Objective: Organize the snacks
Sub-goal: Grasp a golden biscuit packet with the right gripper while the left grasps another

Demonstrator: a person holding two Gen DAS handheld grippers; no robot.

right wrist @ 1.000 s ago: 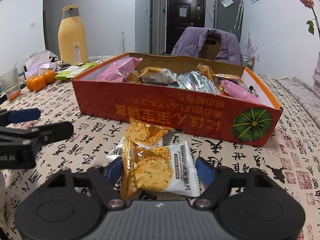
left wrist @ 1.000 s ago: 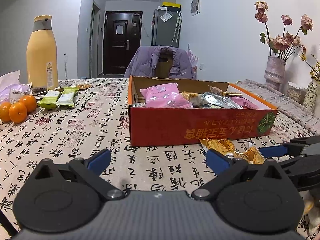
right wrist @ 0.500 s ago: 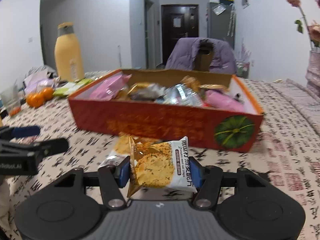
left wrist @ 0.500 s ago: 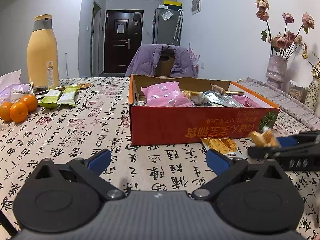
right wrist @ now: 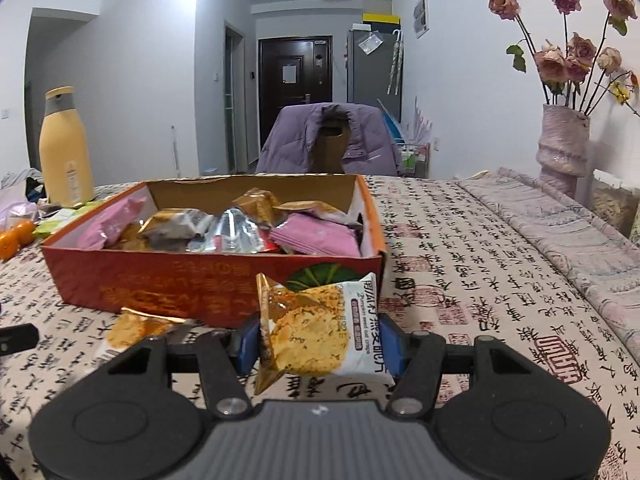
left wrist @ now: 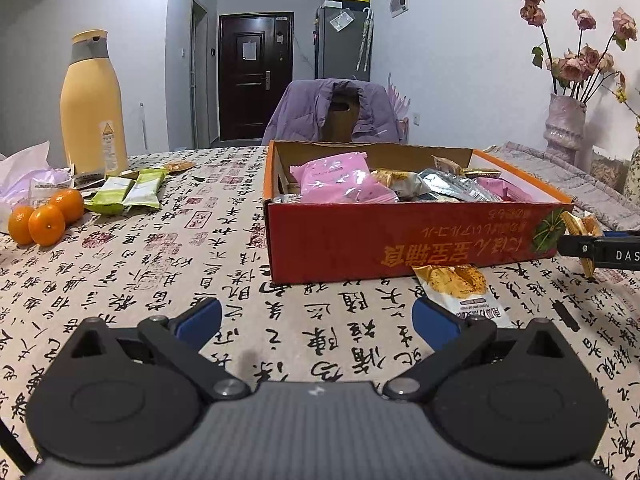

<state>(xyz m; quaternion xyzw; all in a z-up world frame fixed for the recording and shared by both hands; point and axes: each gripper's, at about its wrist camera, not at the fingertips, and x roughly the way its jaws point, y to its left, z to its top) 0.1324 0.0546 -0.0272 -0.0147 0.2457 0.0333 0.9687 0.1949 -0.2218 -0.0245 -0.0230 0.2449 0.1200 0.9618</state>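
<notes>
So the right gripper [right wrist: 318,346] has its blue pads clamped on both sides of an oat crisp packet [right wrist: 320,330], holding it up off the tablecloth [right wrist: 500,280] just in front of the red snack box [right wrist: 160,276], near the corner with the green pumpkin print. The box is already stuffed with wrappers (pink ones, silver, some gold). A second oat crisp packet [left wrist: 460,290] lies flat on the cloth against the box's front wall, just beside the left gripper's right-hand pad. The left gripper [left wrist: 316,318] sits low over the table with its jaws spread wide and nothing between them. Off to the left there's a yellow bottle [left wrist: 93,104], a few oranges [left wrist: 46,222] and some green packets [left wrist: 128,192], well apart from the box.
</notes>
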